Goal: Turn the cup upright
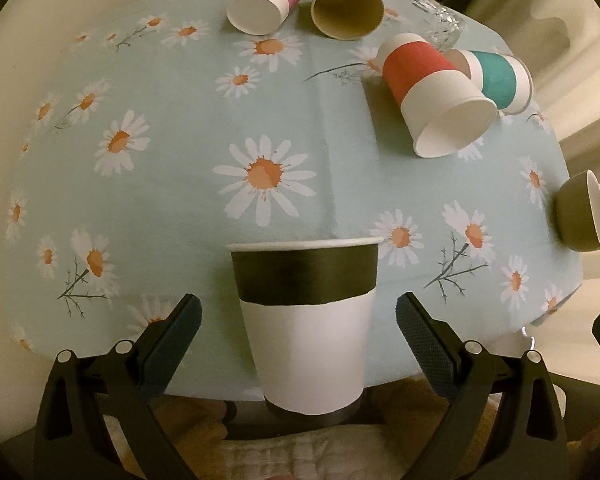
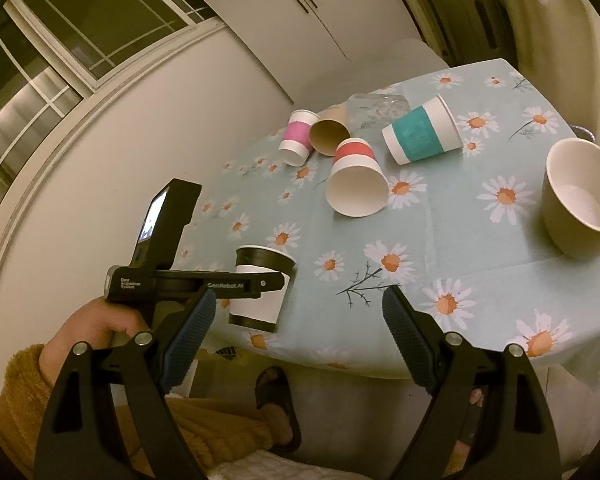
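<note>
Daisy-printed cloth covers the table (image 1: 180,184), and the black-banded cup (image 1: 306,320) stands upright at its near edge, mouth up, with the left gripper (image 1: 299,328) around it. The jaws stand spread, a clear gap between each pad and the cup wall, so nothing is gripped. By my reading this cup's flip is done and the release is in hand; next comes backing straight off without nudging it, since its base sits at the very edge of the table. The cup is white paper with a black band under the rim and a dark foot. Beyond it the red-banded cup (image 1: 432,96) lies on its side. The right gripper (image 2: 299,328) hangs wide and empty, short of the table edge.
</note>
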A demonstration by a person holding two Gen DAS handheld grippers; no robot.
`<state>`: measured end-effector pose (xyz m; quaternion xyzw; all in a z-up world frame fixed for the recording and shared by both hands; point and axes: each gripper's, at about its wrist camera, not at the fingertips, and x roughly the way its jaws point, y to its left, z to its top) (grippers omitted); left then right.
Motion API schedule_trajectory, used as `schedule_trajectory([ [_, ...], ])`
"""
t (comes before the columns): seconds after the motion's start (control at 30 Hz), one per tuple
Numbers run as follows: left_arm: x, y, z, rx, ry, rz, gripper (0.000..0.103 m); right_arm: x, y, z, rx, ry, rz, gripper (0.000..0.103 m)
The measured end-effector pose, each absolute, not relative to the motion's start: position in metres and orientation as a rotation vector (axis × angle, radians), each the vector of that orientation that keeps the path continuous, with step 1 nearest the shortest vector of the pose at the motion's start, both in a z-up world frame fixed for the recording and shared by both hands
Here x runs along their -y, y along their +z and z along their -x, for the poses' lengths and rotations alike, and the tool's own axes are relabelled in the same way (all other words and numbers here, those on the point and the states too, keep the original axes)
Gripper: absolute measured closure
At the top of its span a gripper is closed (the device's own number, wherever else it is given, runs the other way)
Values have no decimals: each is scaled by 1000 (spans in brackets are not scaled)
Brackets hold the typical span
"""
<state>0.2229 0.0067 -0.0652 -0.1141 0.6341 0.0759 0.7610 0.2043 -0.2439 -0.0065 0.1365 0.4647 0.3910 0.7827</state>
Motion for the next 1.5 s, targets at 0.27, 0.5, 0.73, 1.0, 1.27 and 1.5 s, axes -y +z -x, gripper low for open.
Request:
schedule_trajectory([
  [0.27,1,-75,-232,-1405,165,219,36,242,-11,-206,-1018,827,-282,19],
  [0.5,5,-79,-235,-1392,159,215,38,241,-13,-205,-1020,823,-268,19],
  [0.73,4,-67,-220,-1311,175,206,38,241,-13,-205,-1018,807,-253,19],
  [1.0,10,-53,-198,-1220,182,162,39,234,-17,-205,-1027,799,-223,19],
  [1.27,21,-22,-180,-1043,188,117,39,235,-18,-205,-1023,794,-232,19],
  [1.5,18,2,-166,-823,235,121,39,238,-19,-206,-1016,780,-240,19],
])
